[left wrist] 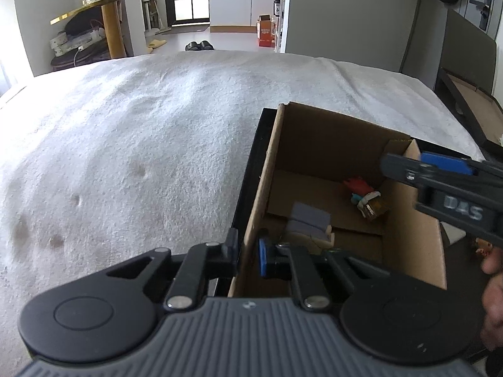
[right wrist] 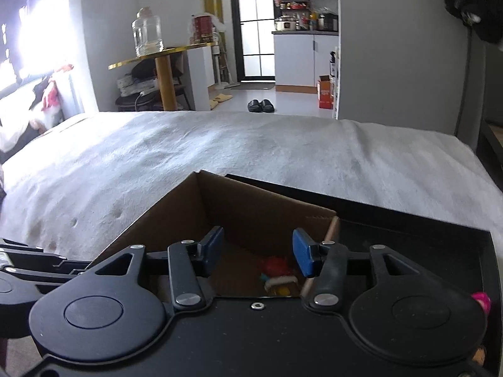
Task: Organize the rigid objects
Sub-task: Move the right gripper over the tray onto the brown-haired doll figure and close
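Over the open cardboard box point(right wrist: 251, 216), which sits on a white-covered bed point(left wrist: 141, 141), both claws are at work. Left claw point(left wrist: 246, 253) is clenched on the box's near-left wall, one pad outside and one inside, pinning the cardboard. Right claw point(right wrist: 258, 253) hangs above the box interior with its jaws parted and nothing between them; the left view shows it entering from the right side.

Contents: a small red, teal and yellow toy point(left wrist: 366, 199) lies on the box floor toward the far right corner; a grey block-shaped object point(left wrist: 309, 223) rests nearer the left wall. A pink item point(right wrist: 482, 301) shows at the right edge of the right view, outside the box; its nature cannot be determined.

Assessment: sorting appears under way, with items already deposited.

Risks:
- Bed surface is soft; pulling on the pinned wall could tip or slide the box.
- Thin cardboard may buckle under the clamp.
- Right claw, descending, could catch the right flap point(left wrist: 405, 150) or knock the toy.
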The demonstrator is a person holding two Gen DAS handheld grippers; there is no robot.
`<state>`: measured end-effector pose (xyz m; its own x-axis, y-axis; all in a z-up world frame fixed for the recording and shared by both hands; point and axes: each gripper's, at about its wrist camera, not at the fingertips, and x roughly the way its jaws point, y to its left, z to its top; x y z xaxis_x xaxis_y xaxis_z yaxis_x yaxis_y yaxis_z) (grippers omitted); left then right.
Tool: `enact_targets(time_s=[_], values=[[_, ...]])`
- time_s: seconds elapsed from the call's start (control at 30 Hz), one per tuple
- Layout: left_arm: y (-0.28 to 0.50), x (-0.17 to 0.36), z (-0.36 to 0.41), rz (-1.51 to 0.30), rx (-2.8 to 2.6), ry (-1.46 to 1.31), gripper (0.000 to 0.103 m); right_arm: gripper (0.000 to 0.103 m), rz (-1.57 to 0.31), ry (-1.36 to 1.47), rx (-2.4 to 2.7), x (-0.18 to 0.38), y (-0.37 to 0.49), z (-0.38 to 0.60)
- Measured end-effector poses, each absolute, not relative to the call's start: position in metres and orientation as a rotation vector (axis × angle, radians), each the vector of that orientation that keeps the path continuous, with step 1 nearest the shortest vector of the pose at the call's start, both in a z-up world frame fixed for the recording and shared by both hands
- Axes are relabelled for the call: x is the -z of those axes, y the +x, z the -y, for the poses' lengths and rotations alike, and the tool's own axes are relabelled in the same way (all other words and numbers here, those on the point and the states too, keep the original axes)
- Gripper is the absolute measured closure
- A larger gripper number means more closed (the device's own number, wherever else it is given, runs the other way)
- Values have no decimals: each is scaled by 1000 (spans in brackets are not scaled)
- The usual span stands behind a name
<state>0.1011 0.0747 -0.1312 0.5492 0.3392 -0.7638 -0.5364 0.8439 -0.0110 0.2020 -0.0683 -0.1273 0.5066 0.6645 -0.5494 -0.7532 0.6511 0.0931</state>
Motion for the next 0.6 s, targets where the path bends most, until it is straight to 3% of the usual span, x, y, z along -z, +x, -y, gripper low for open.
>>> enact_targets(time_s=[0.2,0.6], values=[[103,128,-70,-849,-540,-225,91,43,-609,-106,-825,119,204,97],[108,120,-56,-857,-567,-161,87,43,-643,-52,-770,119,207,139]])
